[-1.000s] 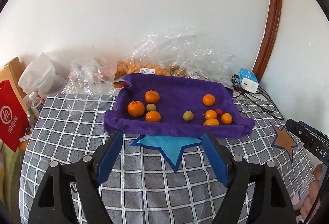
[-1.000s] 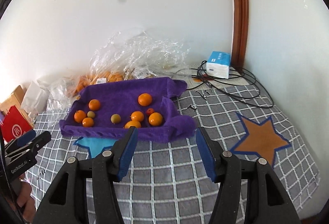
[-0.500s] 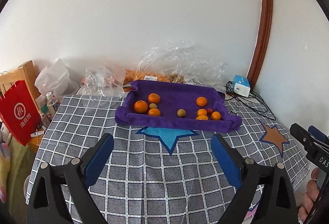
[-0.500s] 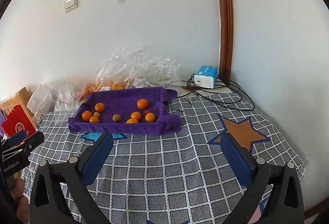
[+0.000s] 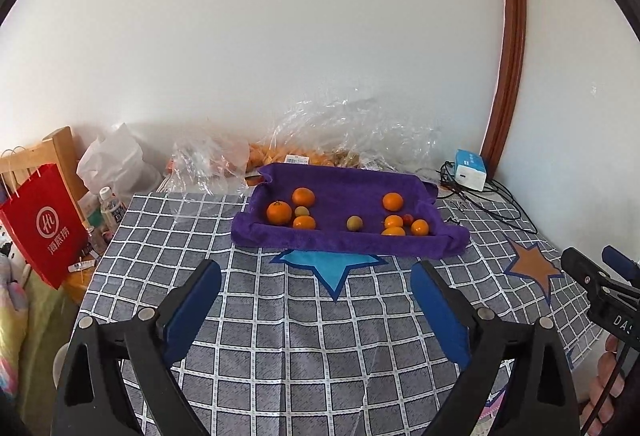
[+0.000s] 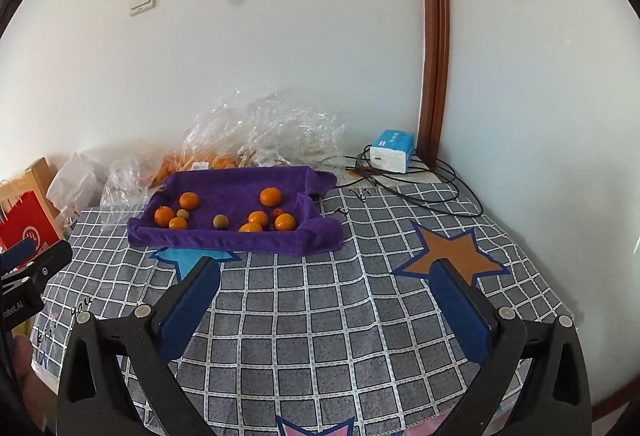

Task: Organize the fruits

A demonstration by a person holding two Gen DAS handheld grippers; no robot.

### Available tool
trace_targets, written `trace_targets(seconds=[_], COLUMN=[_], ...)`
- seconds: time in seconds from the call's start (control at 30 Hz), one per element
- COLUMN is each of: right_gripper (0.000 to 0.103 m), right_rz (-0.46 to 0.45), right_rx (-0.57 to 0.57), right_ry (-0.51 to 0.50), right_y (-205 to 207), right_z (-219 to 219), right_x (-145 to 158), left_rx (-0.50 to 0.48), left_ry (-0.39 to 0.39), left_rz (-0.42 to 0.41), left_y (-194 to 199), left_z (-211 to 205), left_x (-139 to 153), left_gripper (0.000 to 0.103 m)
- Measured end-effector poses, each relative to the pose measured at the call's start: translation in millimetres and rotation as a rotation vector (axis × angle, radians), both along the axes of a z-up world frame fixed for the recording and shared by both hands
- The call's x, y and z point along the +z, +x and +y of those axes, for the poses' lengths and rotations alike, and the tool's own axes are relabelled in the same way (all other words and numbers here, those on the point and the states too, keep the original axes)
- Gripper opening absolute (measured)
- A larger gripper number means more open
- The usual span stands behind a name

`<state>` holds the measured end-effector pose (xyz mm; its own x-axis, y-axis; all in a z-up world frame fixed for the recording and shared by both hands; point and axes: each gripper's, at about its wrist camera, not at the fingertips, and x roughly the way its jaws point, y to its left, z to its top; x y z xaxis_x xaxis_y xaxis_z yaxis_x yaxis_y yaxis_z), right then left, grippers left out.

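Hovering above the near half of the worktop [image 5: 304, 352], I look along both pairs of jaws toward the wall. A grey checked cloth [image 6: 320, 316] with coloured stars covers the worktop from edge to edge. Toward its far edge lies the purple towel [image 5: 344, 188], its borders turned up like a shallow tray. Behind it, against the wall, sit crumpled clear plastic bags [image 5: 352, 132], some with orange fruit inside. Off the worktop's left edge hangs a red paper bag [image 5: 44, 220]. In the far right corner rests a small blue and white box [image 6: 390, 150] among black cables [image 6: 420, 188].

My left gripper [image 5: 316, 292] has jaws set wide apart, nothing between them, after just opening. My right gripper [image 6: 326, 290] is the same: jaws spread fully, having just opened, only the checked cloth showing between them.

The fruit lies on the towel in two clusters. At the left end are three oranges [image 5: 279, 212] with a small greenish fruit [image 5: 301, 211] touching them. At the right end are four more oranges [image 5: 392, 201] around a tiny red fruit [image 5: 407, 218]. Between the clusters, alone, sits another greenish fruit [image 5: 354, 223].
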<state>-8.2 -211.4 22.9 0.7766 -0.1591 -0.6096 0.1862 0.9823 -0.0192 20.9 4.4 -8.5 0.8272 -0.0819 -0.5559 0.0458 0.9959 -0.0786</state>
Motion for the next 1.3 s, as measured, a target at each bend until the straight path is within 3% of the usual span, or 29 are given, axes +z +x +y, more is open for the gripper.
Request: trace_targets(seconds=[1.3], right_gripper=[0.102], right_rz=[-0.013], right_rx=[0.021], right_ry=[-0.017], right_y=[-3.5], right_z=[6.8], right_x=[6.5], left_rx=[0.004], left_ry=[0.002], left_rz=[-0.003], left_y=[-4.3], left_z=[0.2], left_x=[3.5], left_gripper=[0.096])
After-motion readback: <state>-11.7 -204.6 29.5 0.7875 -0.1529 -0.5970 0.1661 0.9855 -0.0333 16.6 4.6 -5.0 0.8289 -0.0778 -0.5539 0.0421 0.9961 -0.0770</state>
